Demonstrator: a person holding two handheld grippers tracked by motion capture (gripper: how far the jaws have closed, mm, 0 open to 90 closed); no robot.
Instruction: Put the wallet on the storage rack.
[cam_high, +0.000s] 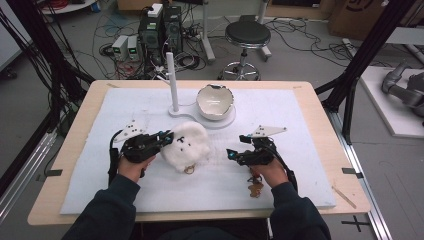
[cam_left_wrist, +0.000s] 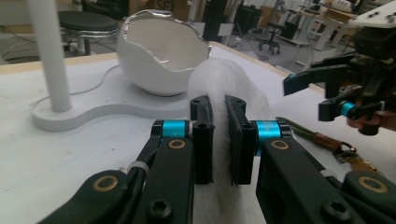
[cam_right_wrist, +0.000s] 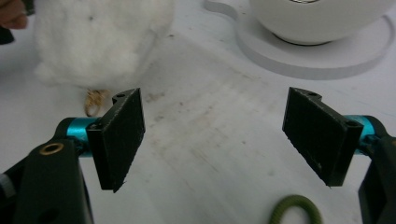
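High view: the left gripper (cam_high: 165, 136) sits toward the desk's left side, its jaws pinching the edge of a fluffy white plush toy (cam_high: 187, 145) that lies near the middle of the desk on a white mat (cam_high: 300, 115). From the left gripper view, white fluff is squeezed between the nearly closed jaws. Behind the toy, toward the far edge, a white post (cam_high: 172, 82) and an eggshell-shaped bowl (cam_high: 215, 101) stand on a flat white base (cam_high: 225, 121). Right of the toy, apart from it, the right gripper (cam_high: 231, 155) has its jaws spread wide with nothing between them. A small brown keychain (cam_high: 255, 188) lies near the front edge, beside the right hand.
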